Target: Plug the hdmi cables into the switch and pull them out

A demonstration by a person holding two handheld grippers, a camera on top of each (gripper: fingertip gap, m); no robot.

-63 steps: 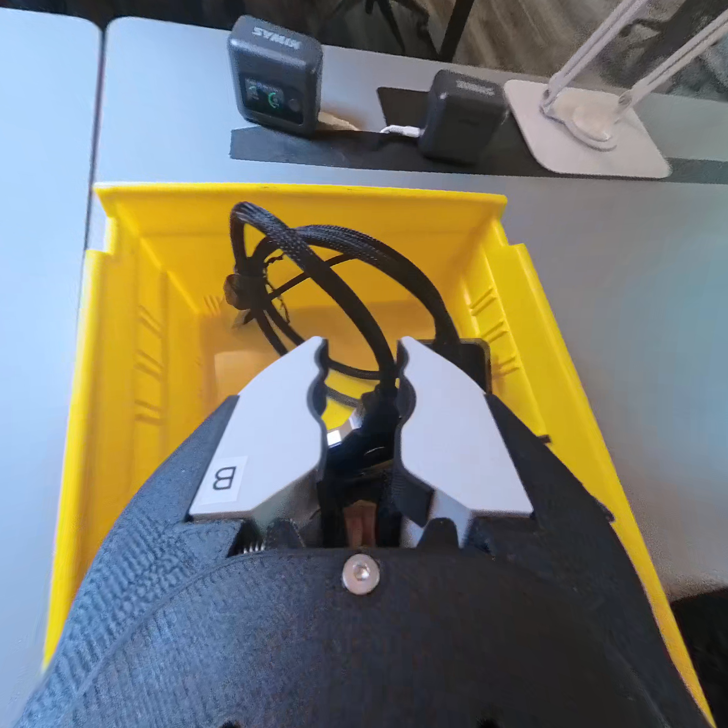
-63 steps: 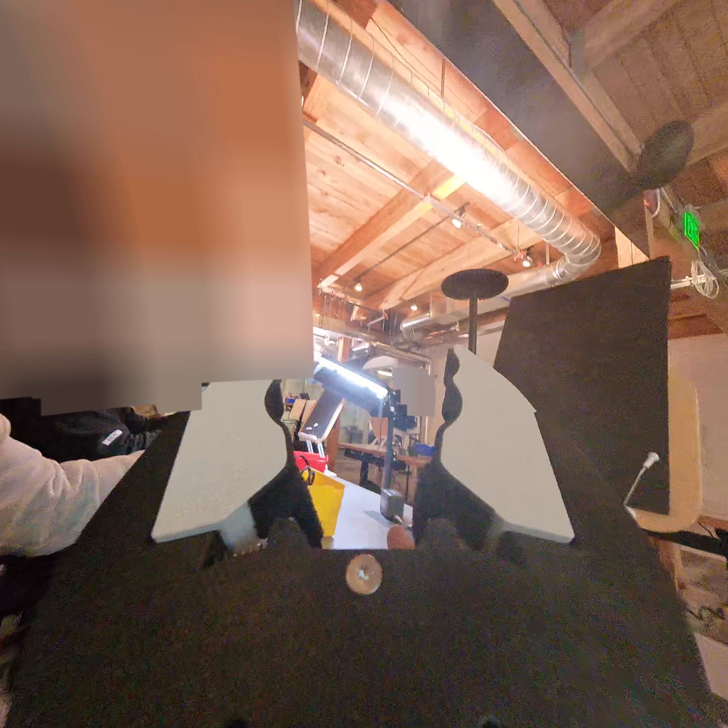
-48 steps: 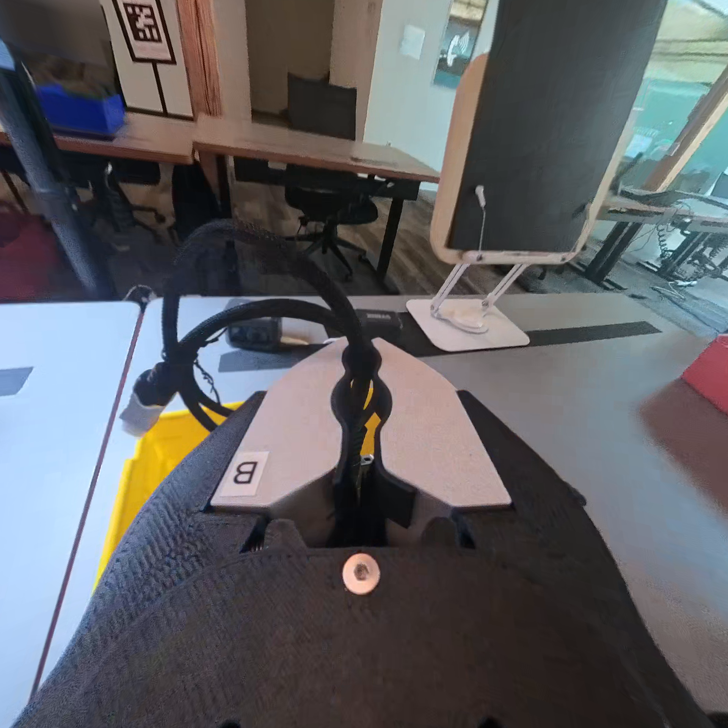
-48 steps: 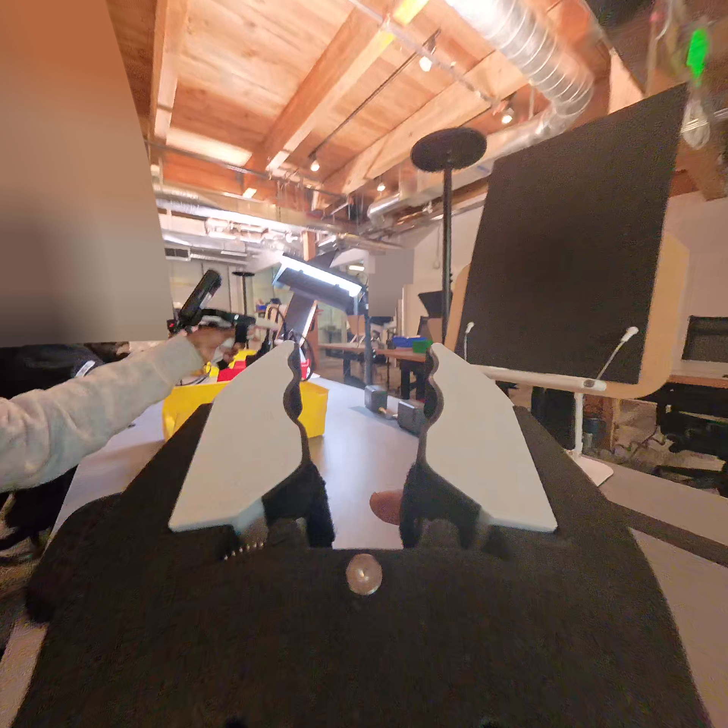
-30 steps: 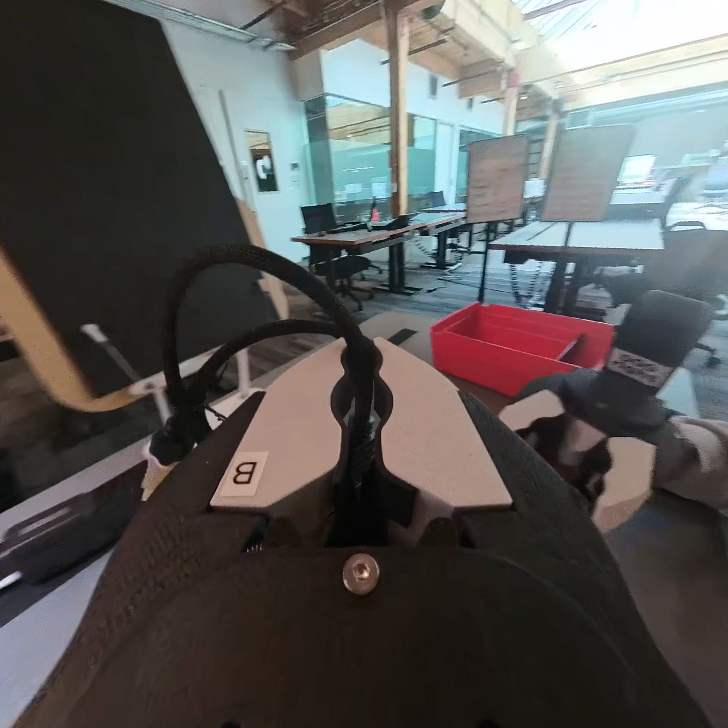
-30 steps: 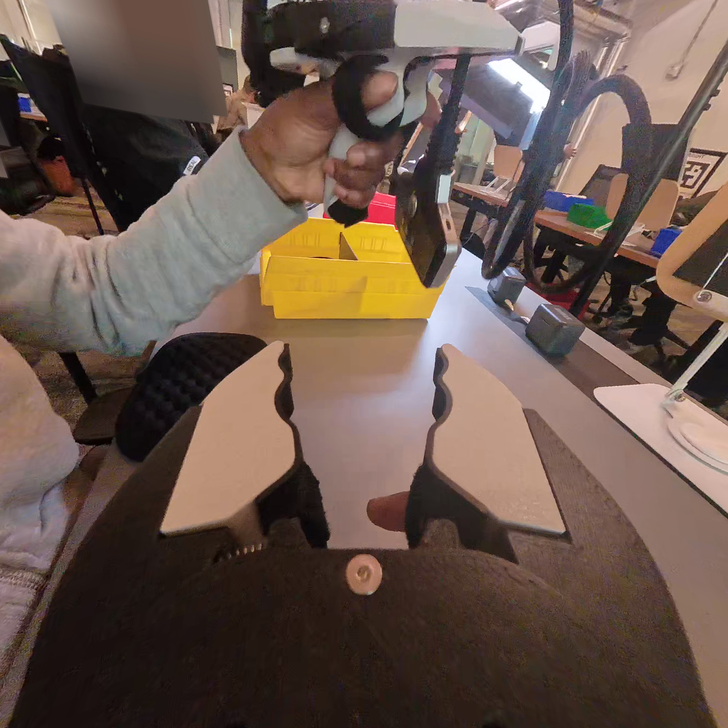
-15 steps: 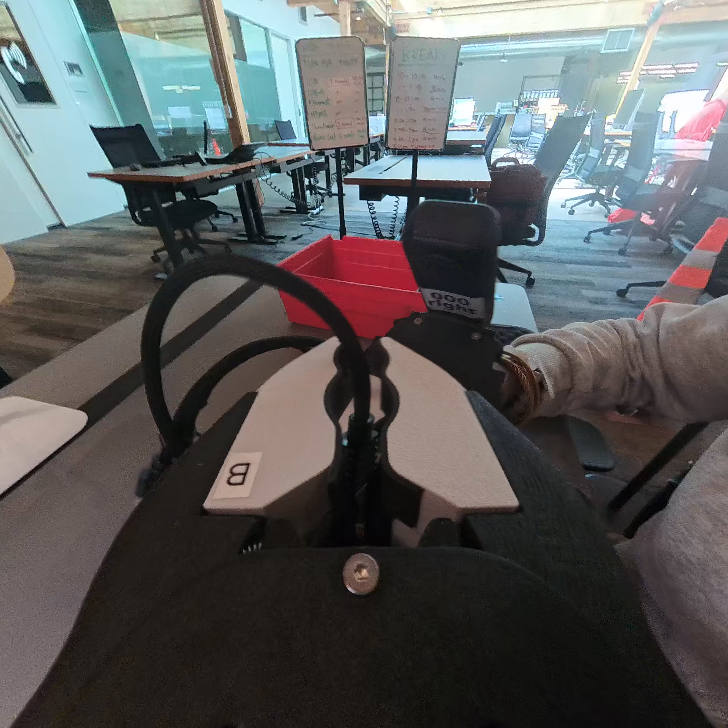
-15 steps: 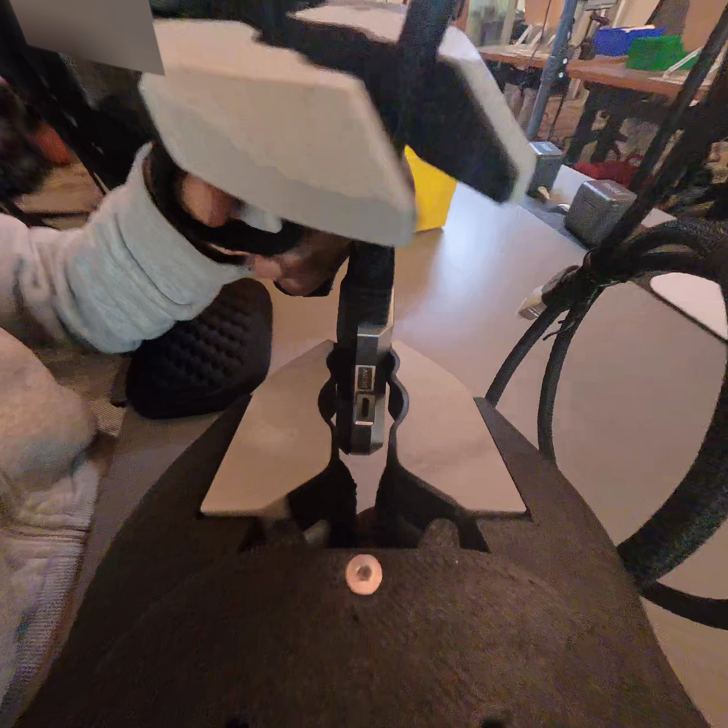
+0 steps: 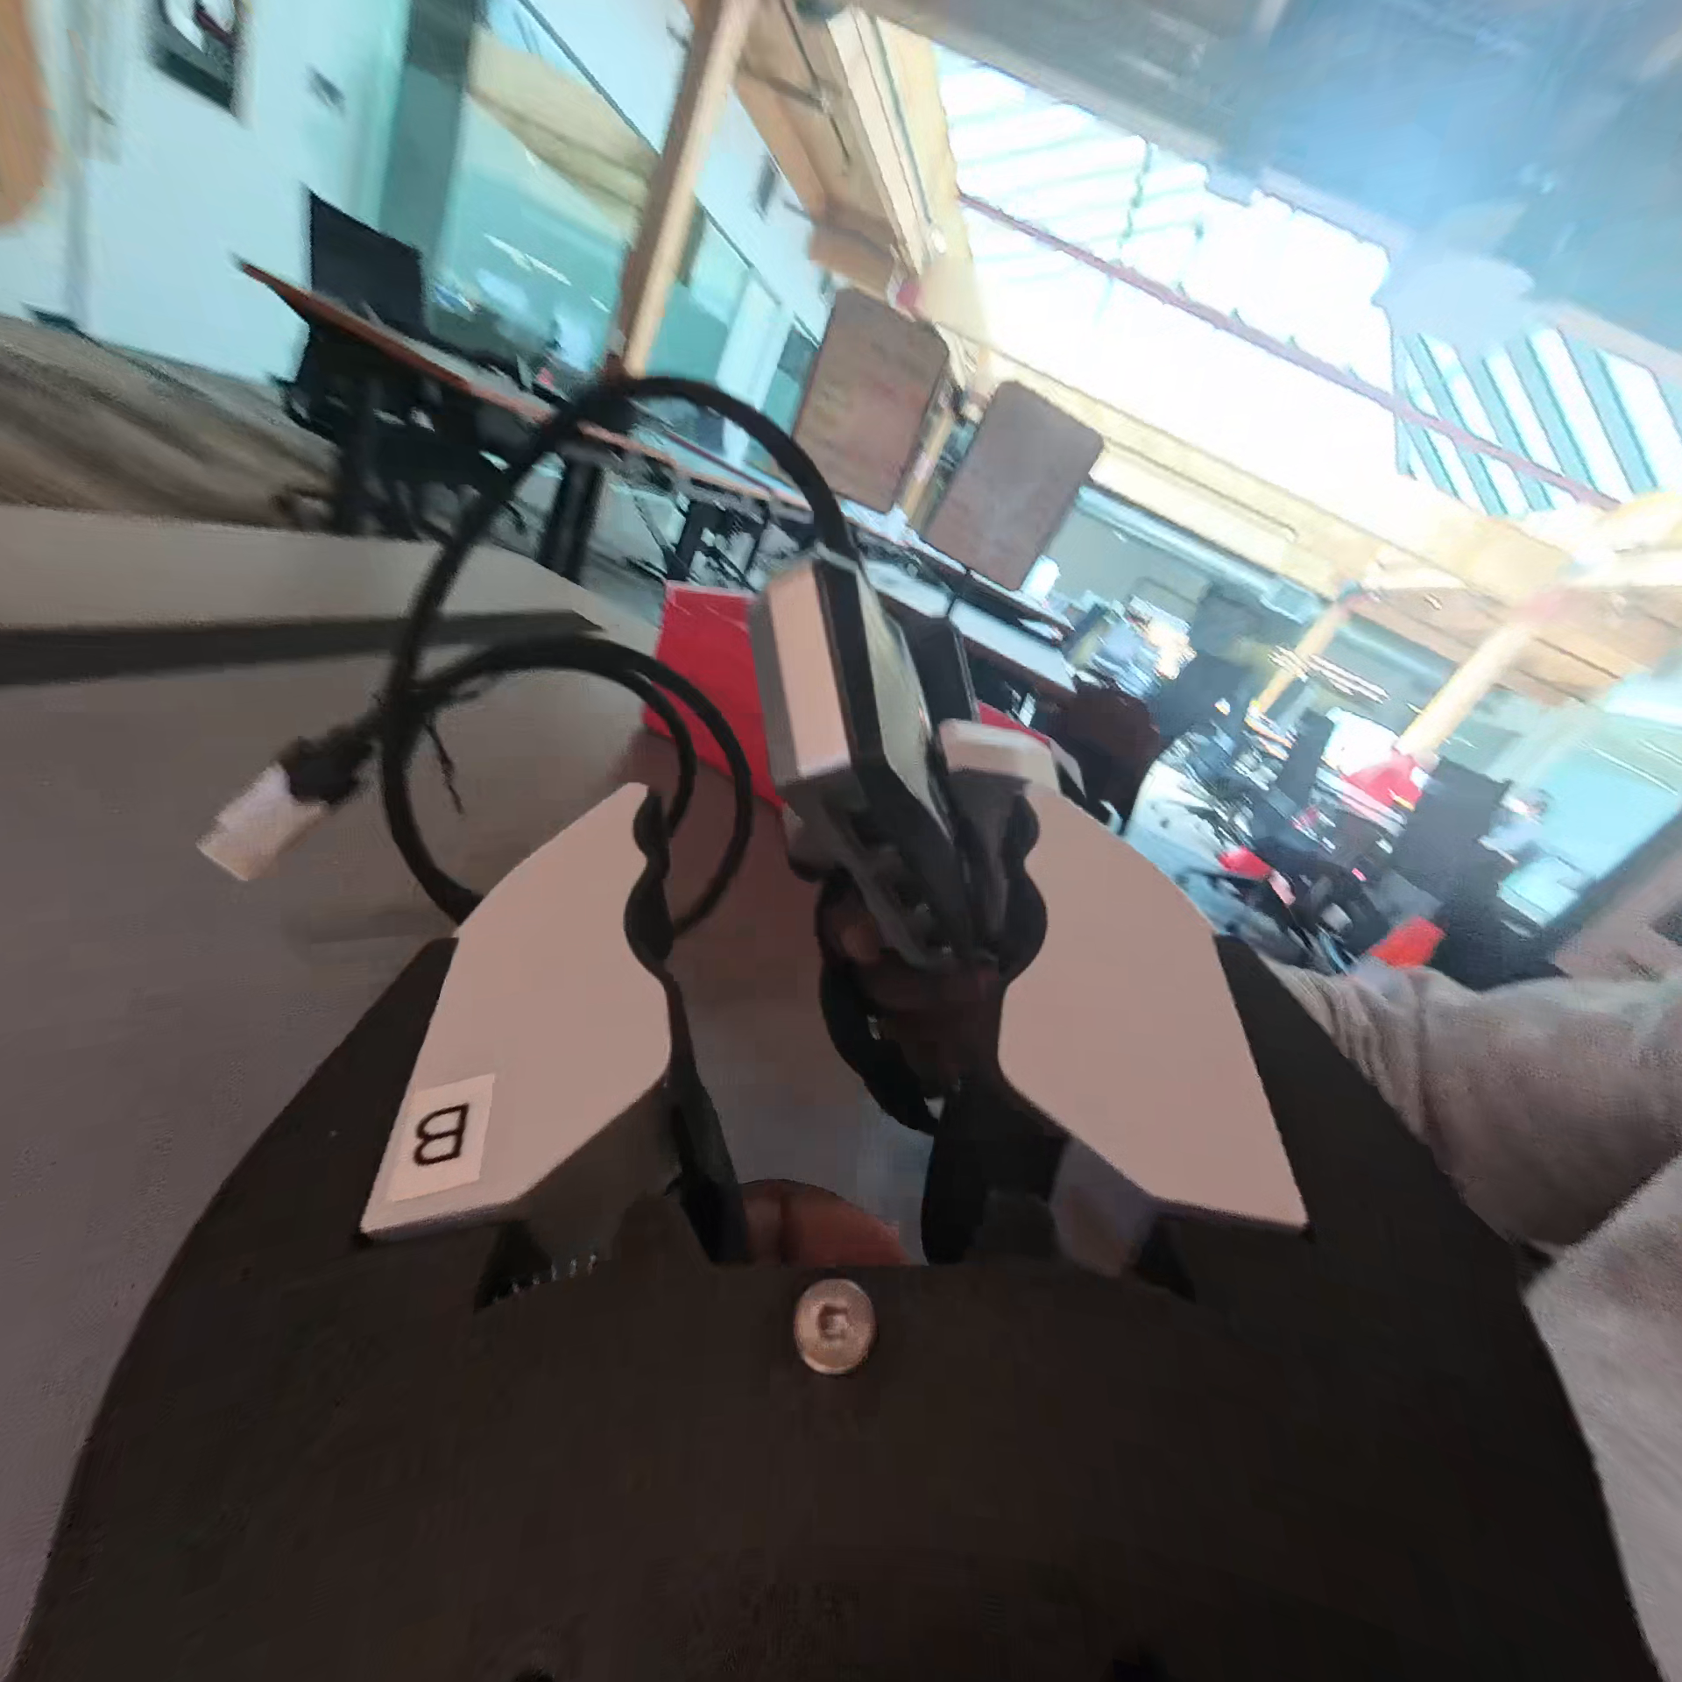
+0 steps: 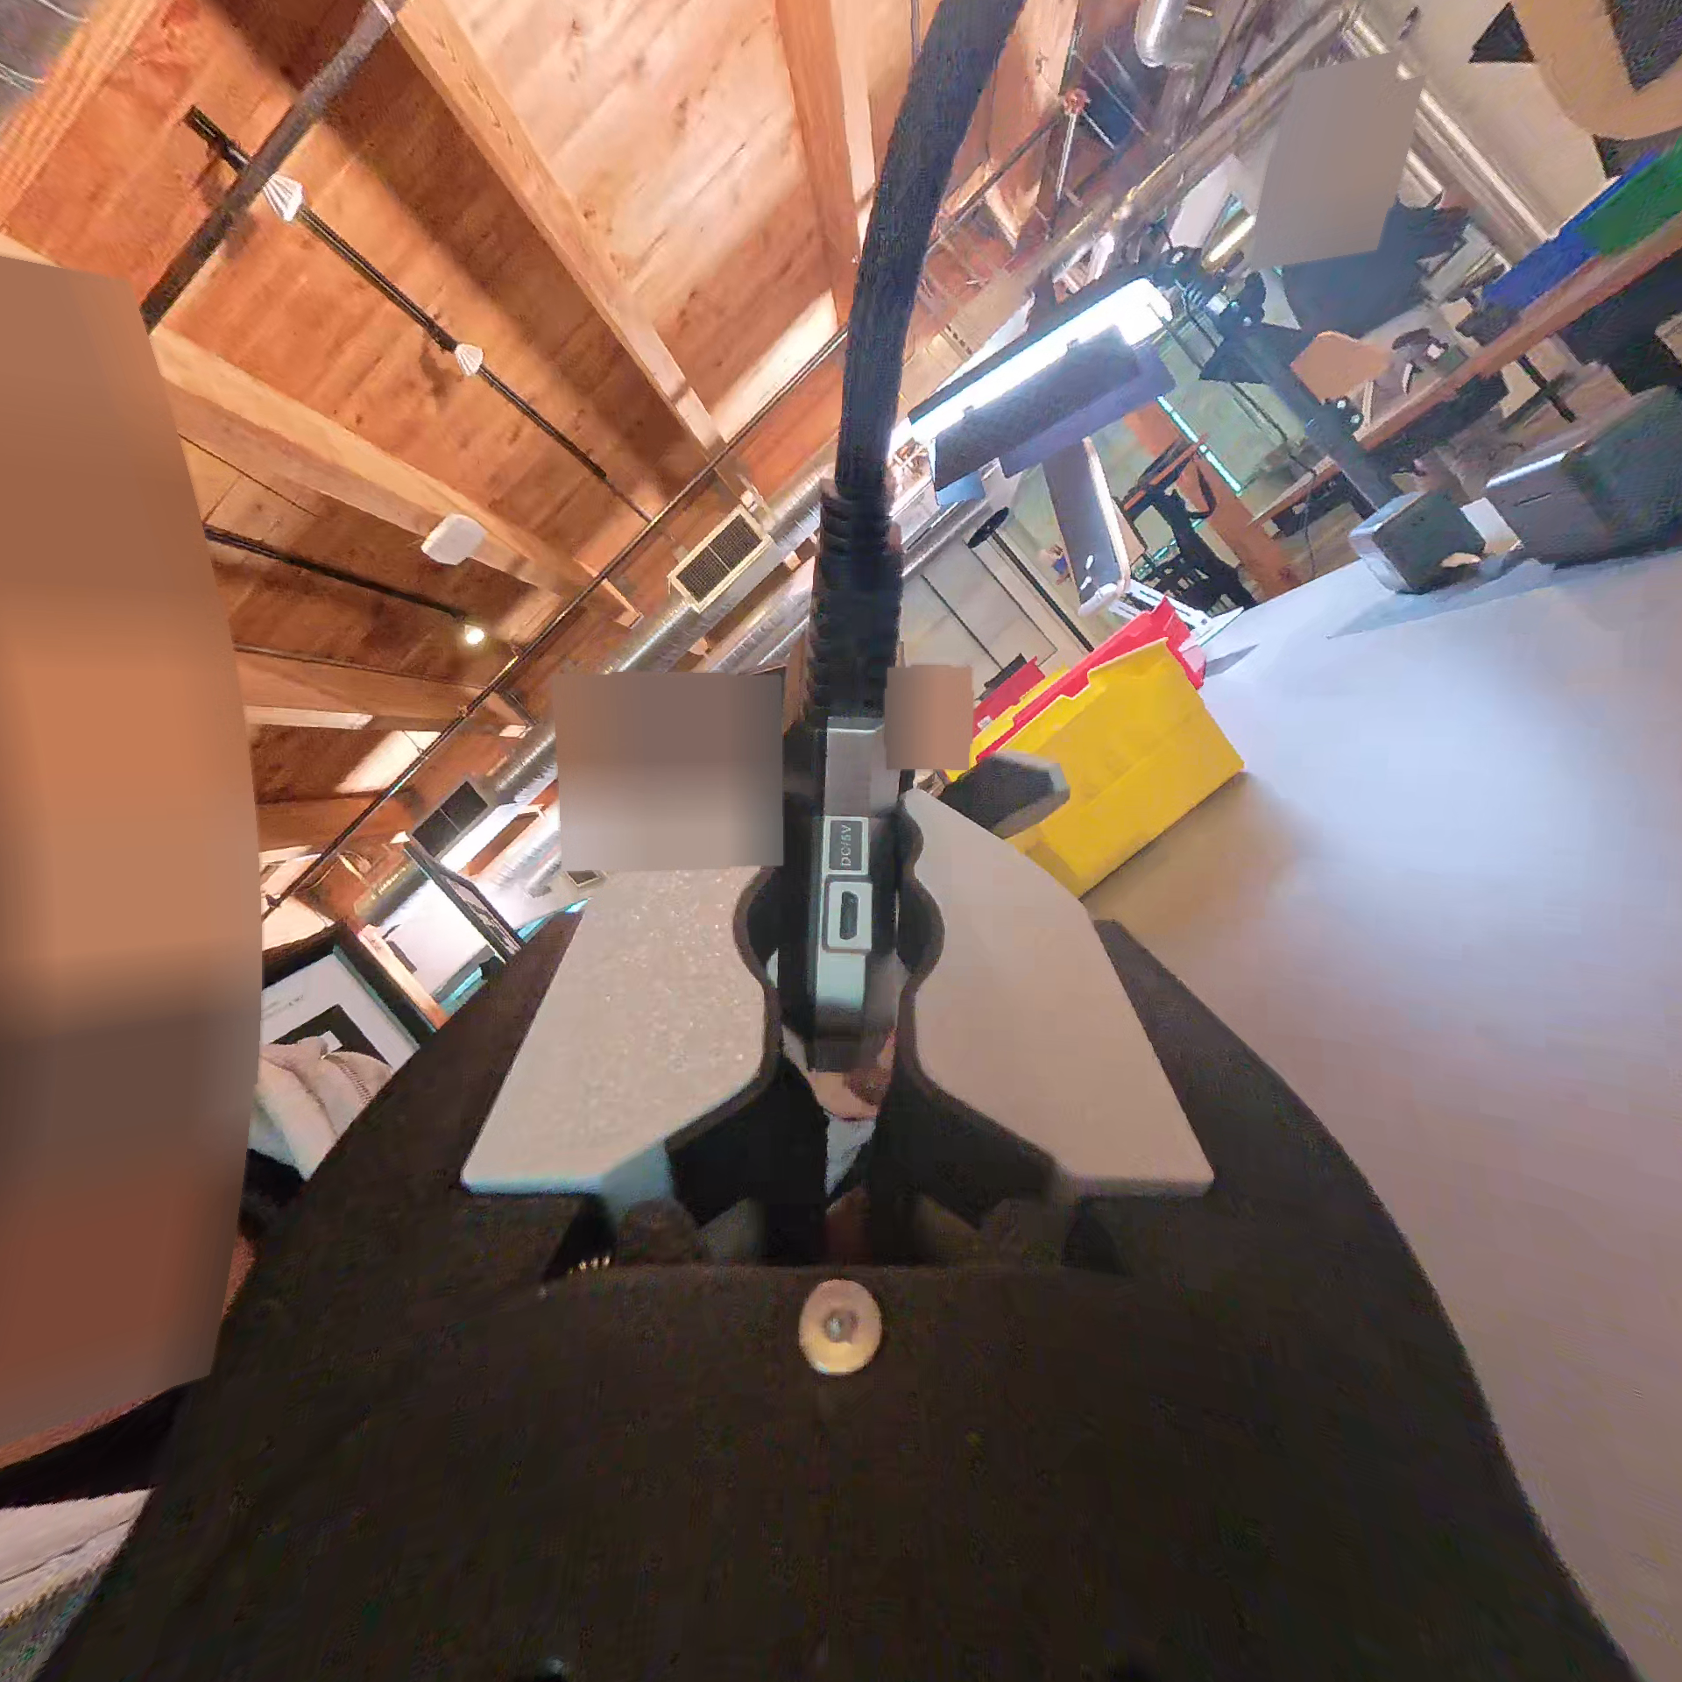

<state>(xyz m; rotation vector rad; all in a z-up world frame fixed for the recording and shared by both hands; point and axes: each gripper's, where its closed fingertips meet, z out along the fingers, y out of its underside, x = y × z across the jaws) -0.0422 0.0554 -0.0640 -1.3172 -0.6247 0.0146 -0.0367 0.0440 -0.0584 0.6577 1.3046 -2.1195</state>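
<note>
In the right wrist view my right gripper [image 10: 837, 856] is shut on the grey HDMI switch [image 10: 842, 919], held edge-on with a small port facing the camera. A black braided cable [image 10: 865, 364] rises from the switch's top. In the left wrist view my left gripper [image 9: 837, 810] is open and holds nothing. The right gripper [image 9: 919, 901] faces it between the fingers and holds the switch [image 9: 837, 692] upright. The cable [image 9: 510, 564] loops out to the left, tied in a coil, with a silver plug [image 9: 259, 819] hanging free above the table.
A grey table [image 10: 1411, 865] lies under both grippers. A yellow bin [image 10: 1129, 765] stands on it, with two small dark boxes [image 10: 1420, 546] farther back. A red bin [image 9: 710, 673] sits behind the switch. A person's grey sleeve [image 9: 1502, 1092] enters from the right.
My left gripper has opened and let go of the cable. The right gripper stays shut on the switch and has tilted upward with it. The cable coil now hangs from the switch.
</note>
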